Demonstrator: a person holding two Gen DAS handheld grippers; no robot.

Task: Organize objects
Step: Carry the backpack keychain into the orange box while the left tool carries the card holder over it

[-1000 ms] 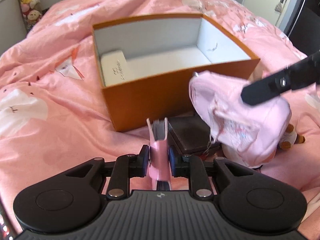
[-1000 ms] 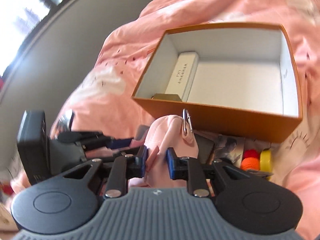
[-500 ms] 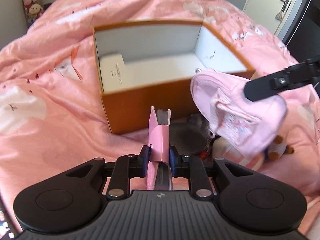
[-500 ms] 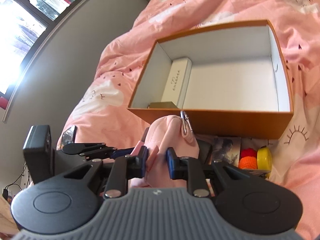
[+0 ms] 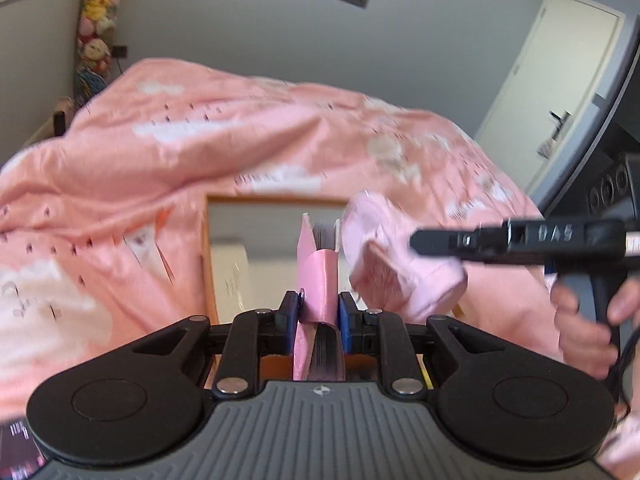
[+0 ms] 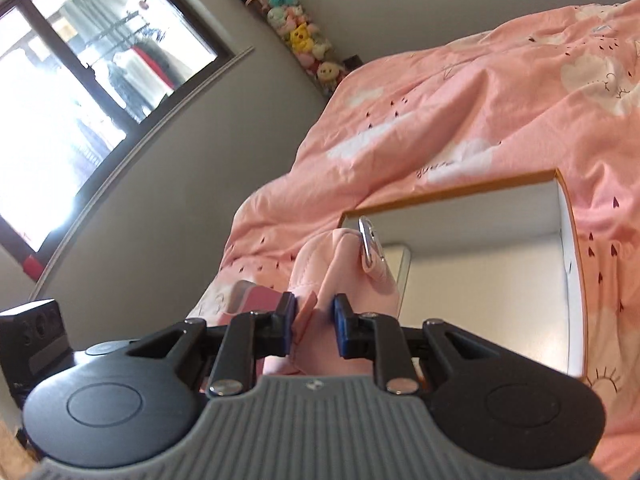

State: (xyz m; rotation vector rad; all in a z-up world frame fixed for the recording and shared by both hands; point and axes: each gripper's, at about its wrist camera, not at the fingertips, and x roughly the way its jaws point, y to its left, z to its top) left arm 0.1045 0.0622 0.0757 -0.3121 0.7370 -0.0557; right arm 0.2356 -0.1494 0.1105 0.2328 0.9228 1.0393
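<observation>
My left gripper is shut on a small pink notebook with a strap, held upright over the near wall of the orange box. To its right hangs a pale pink pouch, pinched by my right gripper, which a hand holds. In the right wrist view the right gripper is shut on the pink pouch; a silver carabiner sticks up from it. The open orange box lies ahead with a white case on its floor.
A pink bedspread with white clouds covers the bed around the box. Plush toys hang on the grey wall. A window is at the left, a white door at the right. A black device sits low left.
Both grippers rose and tilted upward with their loads, so the box dropped low in both views and the wall, window and door came into sight. The dark case and toys below are hidden.
</observation>
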